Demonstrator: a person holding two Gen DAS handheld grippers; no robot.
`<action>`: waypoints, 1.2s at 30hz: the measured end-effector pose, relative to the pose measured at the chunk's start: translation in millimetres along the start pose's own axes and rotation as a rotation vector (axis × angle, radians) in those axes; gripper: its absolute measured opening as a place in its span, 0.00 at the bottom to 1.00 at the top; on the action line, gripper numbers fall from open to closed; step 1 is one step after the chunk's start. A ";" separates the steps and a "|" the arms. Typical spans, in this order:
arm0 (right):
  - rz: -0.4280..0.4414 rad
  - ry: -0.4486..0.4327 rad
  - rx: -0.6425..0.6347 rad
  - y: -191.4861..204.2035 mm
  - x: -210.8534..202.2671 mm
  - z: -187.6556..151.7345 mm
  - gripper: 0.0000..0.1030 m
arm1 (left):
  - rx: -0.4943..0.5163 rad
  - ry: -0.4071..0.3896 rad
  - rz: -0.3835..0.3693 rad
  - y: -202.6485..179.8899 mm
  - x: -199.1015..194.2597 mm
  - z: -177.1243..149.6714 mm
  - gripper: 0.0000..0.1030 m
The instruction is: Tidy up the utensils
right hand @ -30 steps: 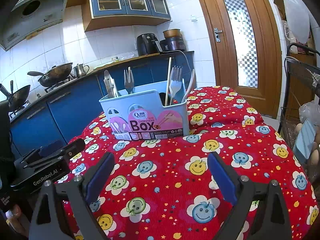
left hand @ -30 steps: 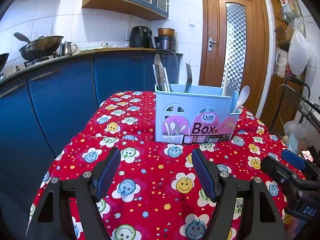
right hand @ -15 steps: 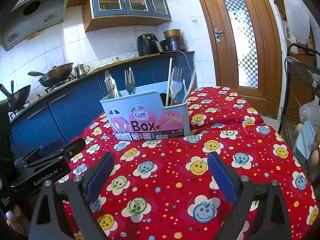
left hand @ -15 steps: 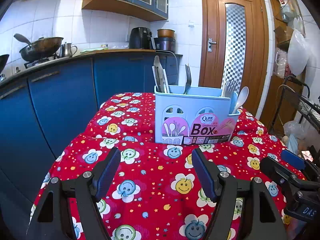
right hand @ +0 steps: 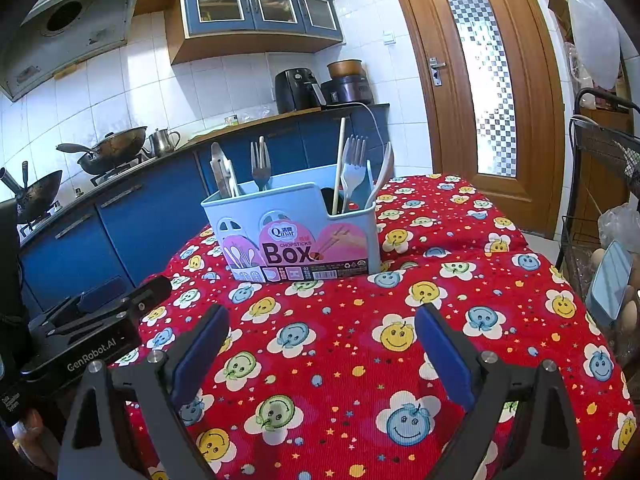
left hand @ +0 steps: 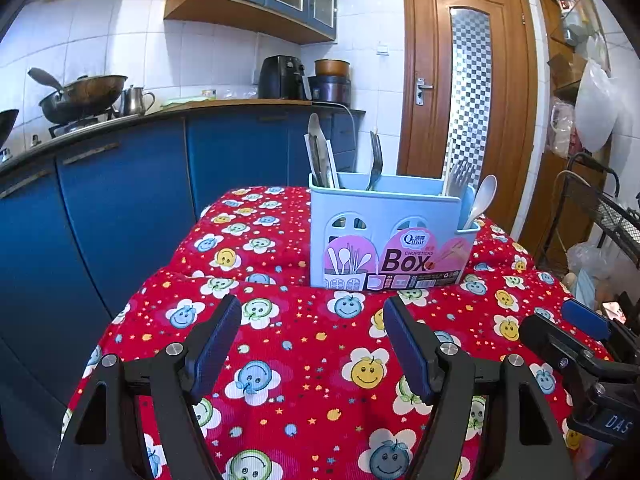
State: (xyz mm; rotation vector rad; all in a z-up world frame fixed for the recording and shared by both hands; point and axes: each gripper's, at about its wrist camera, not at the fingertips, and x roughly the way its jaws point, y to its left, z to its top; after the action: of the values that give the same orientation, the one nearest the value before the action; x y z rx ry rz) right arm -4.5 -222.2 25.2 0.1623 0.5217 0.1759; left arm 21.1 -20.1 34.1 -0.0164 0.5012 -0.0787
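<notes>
A light blue utensil box [left hand: 384, 236] labelled "Box" stands upright on the red smiley tablecloth [left hand: 304, 344]; it also shows in the right wrist view [right hand: 296, 236]. It holds tongs [left hand: 318, 152], a metal fork [left hand: 376, 160], a white plastic fork [right hand: 354, 172], a white spoon [left hand: 482, 200] and a chopstick [right hand: 340, 156]. My left gripper [left hand: 312, 336] is open and empty, a short way in front of the box. My right gripper [right hand: 320, 344] is open and empty, in front of the box too. Each gripper shows at the edge of the other's view.
Blue kitchen cabinets [left hand: 120, 200] with a wok [left hand: 80, 96] on the stove run along the left. A wooden door [left hand: 468, 92] is behind the table. A wire rack [right hand: 600, 184] with bags stands at the right.
</notes>
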 end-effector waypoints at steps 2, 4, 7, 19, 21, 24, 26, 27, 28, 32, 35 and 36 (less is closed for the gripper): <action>0.000 0.000 0.001 0.0 -0.1 0.2 0.93 | -0.001 0.000 0.000 -0.1 0.0 -0.1 0.73; 0.000 -0.001 0.000 0.1 -0.1 0.3 0.93 | 0.000 -0.001 0.000 -0.1 -0.2 0.1 0.73; 0.000 -0.001 0.000 0.3 -0.2 -0.1 0.93 | 0.001 -0.003 0.000 -0.2 -0.6 0.9 0.73; 0.001 -0.004 -0.001 0.4 -1.8 -0.3 0.93 | -0.001 -0.012 -0.002 -0.2 -4.1 3.2 0.73; 0.001 -0.005 -0.001 0.2 -2.1 -0.6 0.93 | -0.001 -0.012 -0.002 -0.2 -4.6 3.4 0.73; 0.002 -0.008 -0.003 1.4 -2.6 -0.9 0.93 | -0.002 -0.014 -0.003 -0.2 -5.1 3.8 0.73; 0.001 -0.010 -0.005 3.2 -3.4 3.7 0.93 | -0.004 -0.017 -0.004 -0.3 -6.1 4.8 0.73; 0.002 -0.011 -0.005 3.7 -3.3 4.0 0.93 | -0.004 -0.018 -0.004 -0.1 -6.9 4.7 0.73; 0.002 -0.011 -0.005 3.6 -4.0 4.7 0.93 | -0.003 -0.020 -0.004 -0.1 -7.5 5.1 0.73; 0.002 -0.016 -0.007 6.1 -6.0 7.7 0.93 | -0.003 -0.025 -0.006 0.0 -10.7 5.7 0.73; 0.003 -0.019 -0.009 6.6 -8.1 8.1 0.93 | -0.003 -0.026 -0.006 0.3 -12.0 5.9 0.73; 0.003 -0.019 -0.009 6.5 -8.0 8.0 0.93 | -0.004 -0.027 -0.006 0.6 -12.5 6.0 0.73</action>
State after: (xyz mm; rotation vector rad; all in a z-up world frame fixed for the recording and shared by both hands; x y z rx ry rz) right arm -8.1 -218.4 37.1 0.1559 0.5018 0.1795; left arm 13.1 -18.6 45.4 -0.0231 0.4741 -0.0834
